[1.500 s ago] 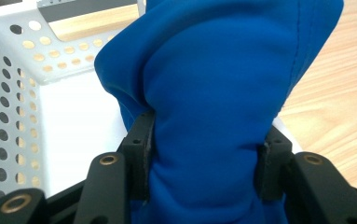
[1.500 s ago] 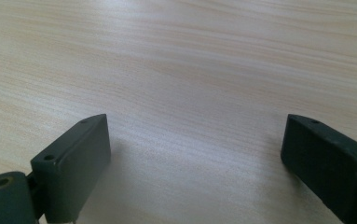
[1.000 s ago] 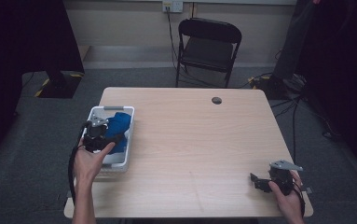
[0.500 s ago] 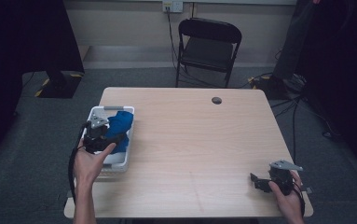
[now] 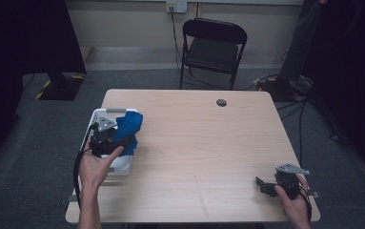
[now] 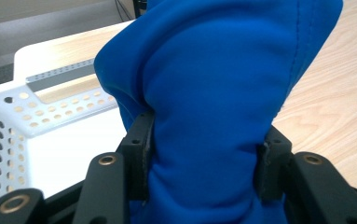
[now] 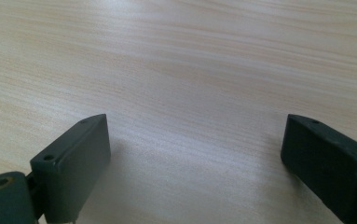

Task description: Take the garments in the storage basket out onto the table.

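We are working at a pale, wood-grained rectangular surface (image 5: 208, 157), with a white perforated plastic basket (image 5: 90, 128) sitting at its left edge and a small dark round disc (image 5: 221, 102) lying near the far edge. Our left gripper (image 5: 105, 139) is hovering over the basket, its fingers (image 6: 136, 154) part-way closed and pressing into both sides of a soft, smooth blue cloth (image 6: 218, 102) bulging up between them. Our right gripper (image 5: 268, 186) is resting at the near right corner, its blocky black fingers (image 7: 73, 158) standing wide apart over bare wood, gripping nothing.
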